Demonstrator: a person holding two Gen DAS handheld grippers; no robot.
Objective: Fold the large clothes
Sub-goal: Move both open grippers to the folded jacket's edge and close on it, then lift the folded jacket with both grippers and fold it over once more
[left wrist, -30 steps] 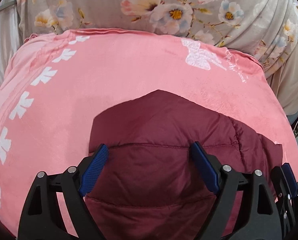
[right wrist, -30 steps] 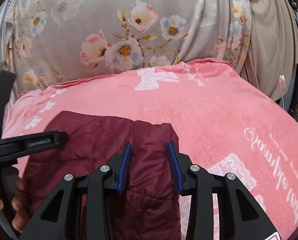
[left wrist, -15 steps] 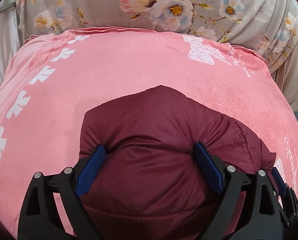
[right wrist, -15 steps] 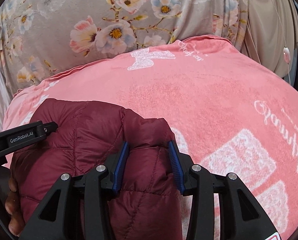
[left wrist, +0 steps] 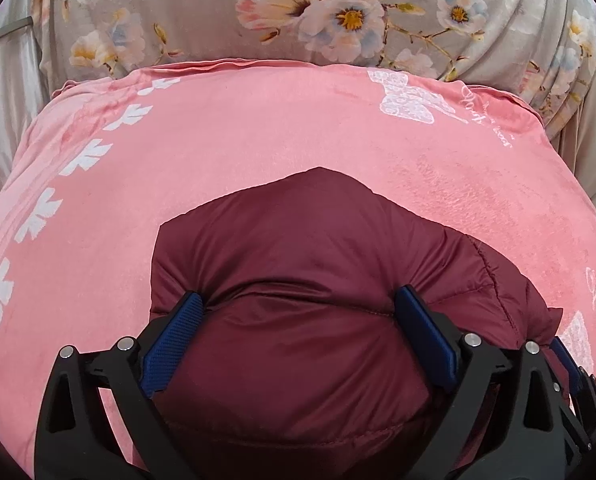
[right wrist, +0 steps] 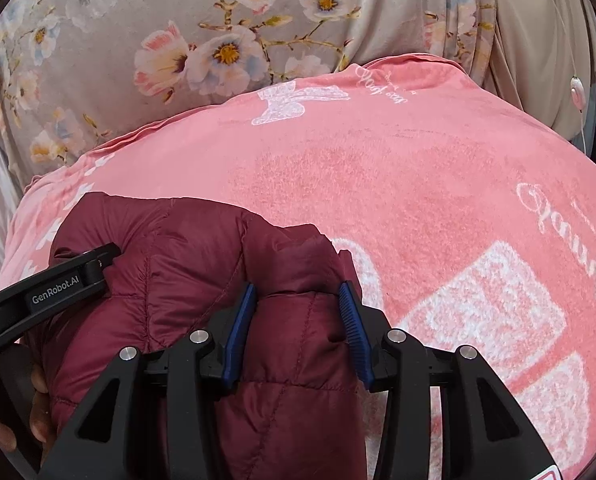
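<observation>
Behind, floral curtain (left wrist: 178, 12); pink blanket (left wrist: 258, 128) underneath.

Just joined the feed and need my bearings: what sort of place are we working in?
Most likely a bedroom or similar home room. The maroon puffer jacket lies on a pink plush blanket spread over a soft, bed-like surface, with floral fabric behind it and beige curtains at the right.
</observation>
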